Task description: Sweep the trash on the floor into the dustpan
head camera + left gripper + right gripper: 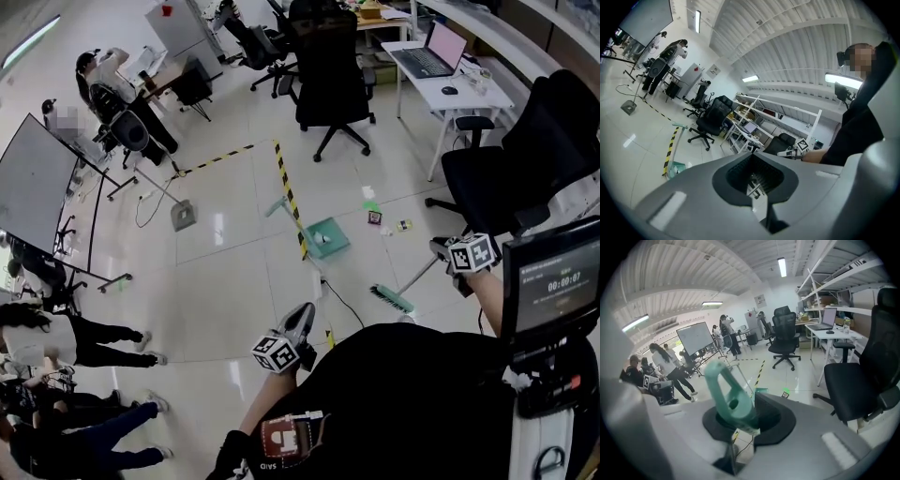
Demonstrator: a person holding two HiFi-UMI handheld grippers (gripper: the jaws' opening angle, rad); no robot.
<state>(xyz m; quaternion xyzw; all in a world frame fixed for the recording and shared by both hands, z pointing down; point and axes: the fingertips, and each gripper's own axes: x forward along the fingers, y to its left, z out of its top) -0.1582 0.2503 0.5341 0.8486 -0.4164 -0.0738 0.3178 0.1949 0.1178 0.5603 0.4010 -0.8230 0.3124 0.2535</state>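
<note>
An office: swivel chairs [330, 70], desks [473, 94], a laptop [429, 52].

Glossy tile floor [225, 281]; plastic dustpan [326, 237] and broom [392, 299]

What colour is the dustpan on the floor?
The dustpan is teal green, clearest in the head view.

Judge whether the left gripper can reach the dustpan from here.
Probably not yet: the left gripper is well short of the dustpan on the floor ahead. Nothing stands between; stepping closer should do.
</note>
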